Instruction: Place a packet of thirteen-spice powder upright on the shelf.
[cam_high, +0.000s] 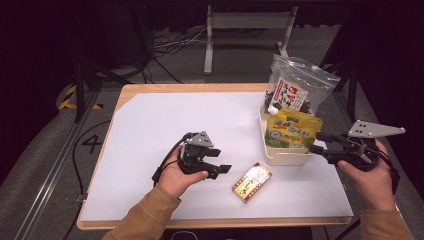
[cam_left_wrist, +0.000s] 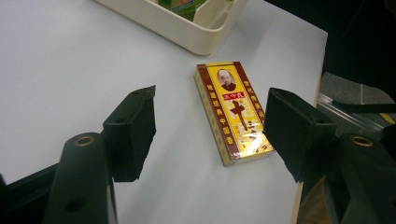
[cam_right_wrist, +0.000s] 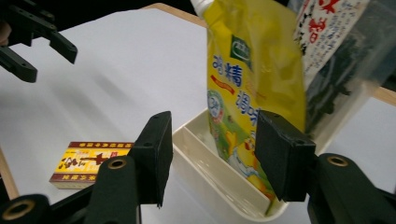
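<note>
A small yellow and red box (cam_high: 252, 182) lies flat on the white table top (cam_high: 165, 115), near the front. My left gripper (cam_high: 222, 160) hovers just left of it, open, and in the left gripper view the box (cam_left_wrist: 233, 112) lies ahead between the spread jaws, untouched. A cream bin (cam_high: 285, 156) at the right holds a yellow pouch (cam_high: 292, 130) and a clear bag with dark contents (cam_high: 297, 87), both upright. My right gripper (cam_high: 316, 142) is open at the bin's right side. In the right gripper view, the pouch (cam_right_wrist: 252, 79) and the bin wall (cam_right_wrist: 219, 186) stand beyond its jaws.
The wooden table edge (cam_high: 215, 222) runs along the front, close to the box. A grey metal stand (cam_high: 245, 22) and cables lie on the floor behind the table. The white surface spreads bare to the left and rear of the left hand.
</note>
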